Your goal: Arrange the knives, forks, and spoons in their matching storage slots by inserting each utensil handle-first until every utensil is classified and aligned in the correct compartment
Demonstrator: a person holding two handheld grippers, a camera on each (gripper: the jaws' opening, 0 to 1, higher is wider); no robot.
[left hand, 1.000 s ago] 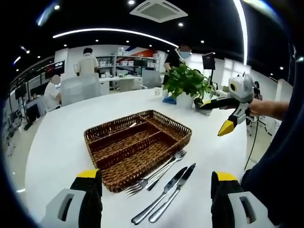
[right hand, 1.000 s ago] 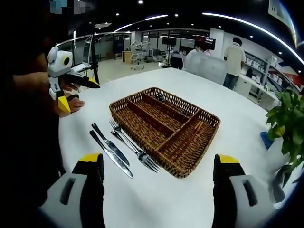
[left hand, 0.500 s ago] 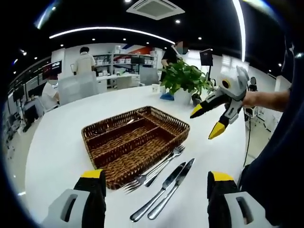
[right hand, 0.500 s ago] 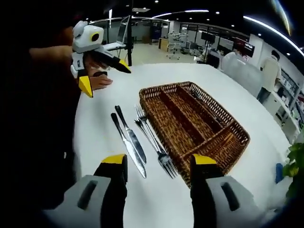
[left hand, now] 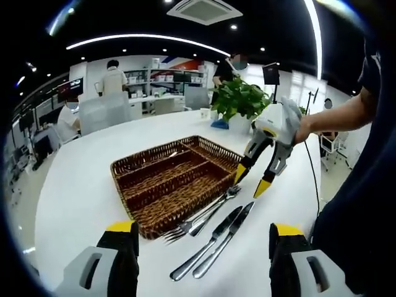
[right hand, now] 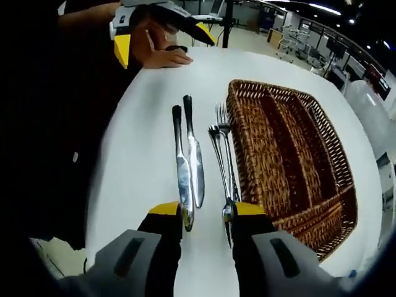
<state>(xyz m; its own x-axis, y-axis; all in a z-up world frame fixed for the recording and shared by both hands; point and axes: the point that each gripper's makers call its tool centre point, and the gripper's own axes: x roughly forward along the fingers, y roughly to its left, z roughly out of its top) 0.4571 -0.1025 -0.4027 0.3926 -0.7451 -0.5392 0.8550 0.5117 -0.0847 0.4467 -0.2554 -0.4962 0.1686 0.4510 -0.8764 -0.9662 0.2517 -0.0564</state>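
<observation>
White table: right gripper parted above forks; left gripper parted.

Right gripper (jaws apart) above knives and forks.

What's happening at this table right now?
A person with a gripper in each hand is sorting cutlery into a wicker tray. Two knives and two forks lie on the white table beside it. The right gripper, jaws apart, hovers over their ends; the left gripper waits open.
</observation>
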